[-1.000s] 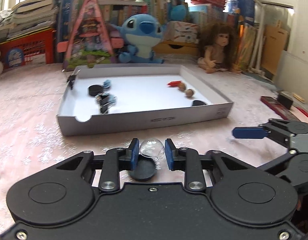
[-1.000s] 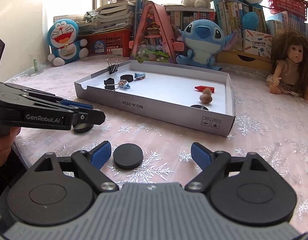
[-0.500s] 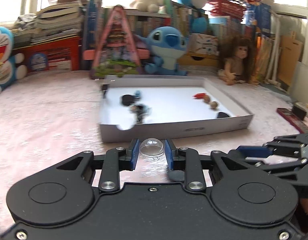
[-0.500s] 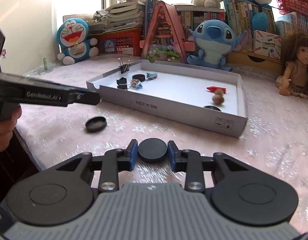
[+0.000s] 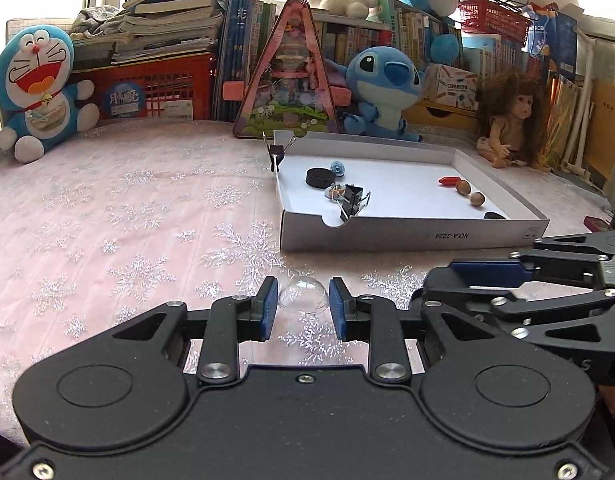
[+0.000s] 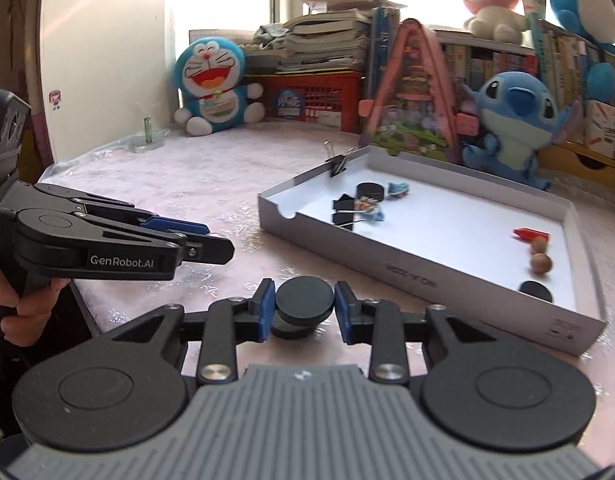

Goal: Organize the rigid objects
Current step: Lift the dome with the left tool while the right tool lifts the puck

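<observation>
My left hand-held gripper [image 5: 303,307] pinches a clear dome [image 5: 303,297] between its blue pads, held above the bench [image 5: 107,216], near the front wall of the white tray [image 5: 411,236]. My right hand-held gripper [image 6: 304,307] pinches a black disc [image 6: 304,300], lifted over a second dark disc [image 6: 293,329] that lies on the bench, just in front of the tray's near wall. Inside the tray I see a black puck [image 5: 319,177] and binder clip [image 5: 353,196] at its left end, a red piece [image 5: 448,181], two wooden beads [image 5: 470,193] and another black disc [image 6: 536,290] at its right end.
</observation>
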### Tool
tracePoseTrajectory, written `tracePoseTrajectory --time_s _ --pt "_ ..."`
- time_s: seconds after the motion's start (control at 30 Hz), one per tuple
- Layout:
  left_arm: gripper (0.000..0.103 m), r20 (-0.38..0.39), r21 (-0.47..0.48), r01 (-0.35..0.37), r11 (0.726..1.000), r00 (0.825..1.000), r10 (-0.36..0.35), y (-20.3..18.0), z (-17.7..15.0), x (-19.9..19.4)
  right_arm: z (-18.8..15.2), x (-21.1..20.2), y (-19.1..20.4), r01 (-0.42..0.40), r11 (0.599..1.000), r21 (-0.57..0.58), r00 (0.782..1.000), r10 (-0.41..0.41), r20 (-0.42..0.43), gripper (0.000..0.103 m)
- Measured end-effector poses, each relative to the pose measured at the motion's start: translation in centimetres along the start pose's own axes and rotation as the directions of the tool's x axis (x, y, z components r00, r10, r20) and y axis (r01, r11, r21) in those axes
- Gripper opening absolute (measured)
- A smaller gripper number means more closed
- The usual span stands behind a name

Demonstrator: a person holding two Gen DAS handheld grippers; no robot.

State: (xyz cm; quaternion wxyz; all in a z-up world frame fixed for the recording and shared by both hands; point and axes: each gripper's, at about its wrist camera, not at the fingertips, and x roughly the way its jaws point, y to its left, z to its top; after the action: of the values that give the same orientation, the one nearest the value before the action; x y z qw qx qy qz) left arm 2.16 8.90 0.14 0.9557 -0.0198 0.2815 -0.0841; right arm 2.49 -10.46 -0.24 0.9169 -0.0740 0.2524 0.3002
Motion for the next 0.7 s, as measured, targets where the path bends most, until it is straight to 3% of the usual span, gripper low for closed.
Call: tracePoseTrajectory --time_s 0.03,0.17,0.23,0.4,0.43,0.5,0.7 --pt "0.026 -0.001 -0.001 0.003 1.0 1.0 -0.003 -0.1 -0.1 0.0 0.0 0.2 0.2 0.003 1.0 -0.005 1.0 -0.003 -0.005 0.043" --pt "0.026 -0.007 -0.005 0.011 1.0 1.0 -0.011 -0.1 -0.5 0.1 -0.3 0.7 0.6 0.016 1.0 -0.018 1.0 -0.016 -0.019 0.044" --pt "0.026 -0.009 -0.007 0.013 1.0 1.0 -0.014 -0.1 -0.6 0.1 -0.5 0.8 0.8 0.022 0.999 -0.03 0.999 -0.023 -0.023 0.055" --pt "0.026 -0.011 -0.005 0.015 1.0 1.0 -0.015 -0.3 -0.8 0.3 -0.9 1.0 0.6 0.045 0.999 -0.028 0.999 -0.046 -0.029 0.057" --pt "0.026 -0.012 -0.004 0.016 1.0 1.0 -0.016 -0.4 -0.8 0.3 -0.9 0.9 0.5 0.049 0.999 -0.018 0.998 -0.05 -0.031 0.055" --pt "0.026 -0.013 0.001 0.019 1.0 1.0 -0.019 -0.6 -0.9 0.3 -1.0 0.8 0.4 0.056 0.998 -0.01 0.998 -0.056 -0.028 0.037" --pt "0.026 -0.015 0.006 0.047 0.999 0.999 -0.047 -1.7 -0.7 0.5 -1.4 0.1 -0.3 0.091 0.996 0.004 0.996 -0.09 -0.023 0.037"
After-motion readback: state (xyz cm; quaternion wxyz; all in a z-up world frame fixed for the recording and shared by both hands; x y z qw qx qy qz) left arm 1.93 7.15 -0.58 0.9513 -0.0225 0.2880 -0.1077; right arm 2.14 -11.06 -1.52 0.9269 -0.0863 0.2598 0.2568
